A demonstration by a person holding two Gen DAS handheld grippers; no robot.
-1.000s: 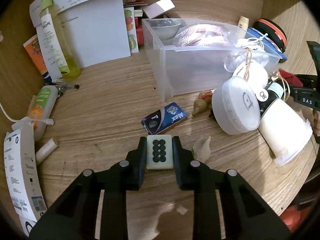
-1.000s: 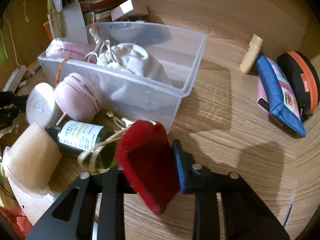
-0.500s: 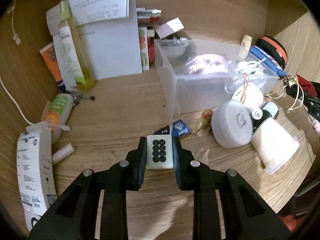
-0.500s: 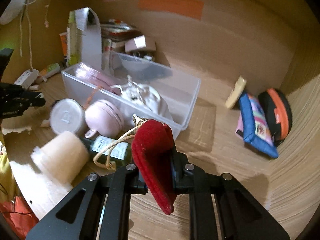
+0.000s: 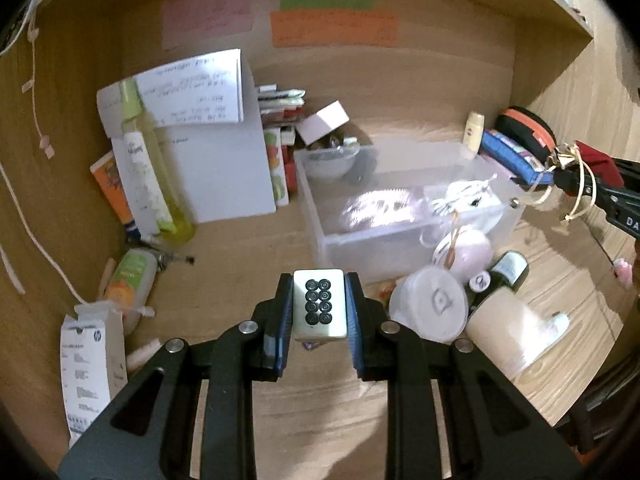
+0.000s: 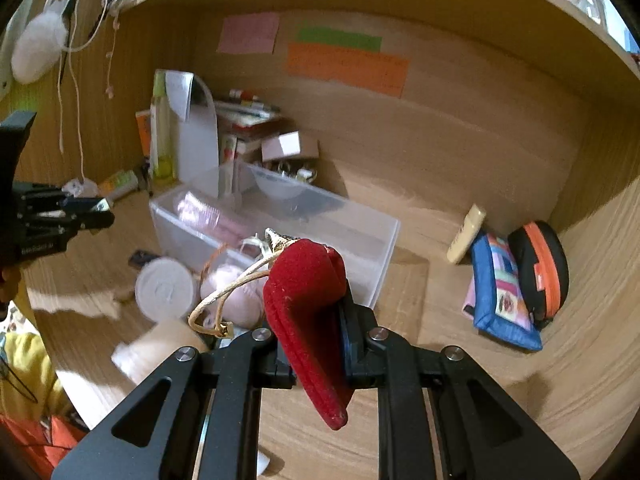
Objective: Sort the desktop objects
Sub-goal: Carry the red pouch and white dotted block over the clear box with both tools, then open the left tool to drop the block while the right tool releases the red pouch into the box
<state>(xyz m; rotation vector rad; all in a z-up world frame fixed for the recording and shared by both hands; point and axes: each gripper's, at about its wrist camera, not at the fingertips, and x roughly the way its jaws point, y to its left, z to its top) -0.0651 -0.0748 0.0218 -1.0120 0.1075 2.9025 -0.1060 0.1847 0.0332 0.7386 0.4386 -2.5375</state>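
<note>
Fingers of the left gripper (image 5: 319,306) pinched a white mahjong tile (image 5: 319,304) above the wooden desk (image 5: 240,256). Right gripper (image 6: 310,320) fingers clamped a red velvet pouch (image 6: 308,304) with a tan cord. Beyond both sat a clear plastic bin (image 5: 400,236) holding pink and white items.

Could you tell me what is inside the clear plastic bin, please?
Inside the clear plastic bin lie a pink ridged item, a white drawstring pouch and a pale bowl at the back. Anything beneath them is covered.
</note>
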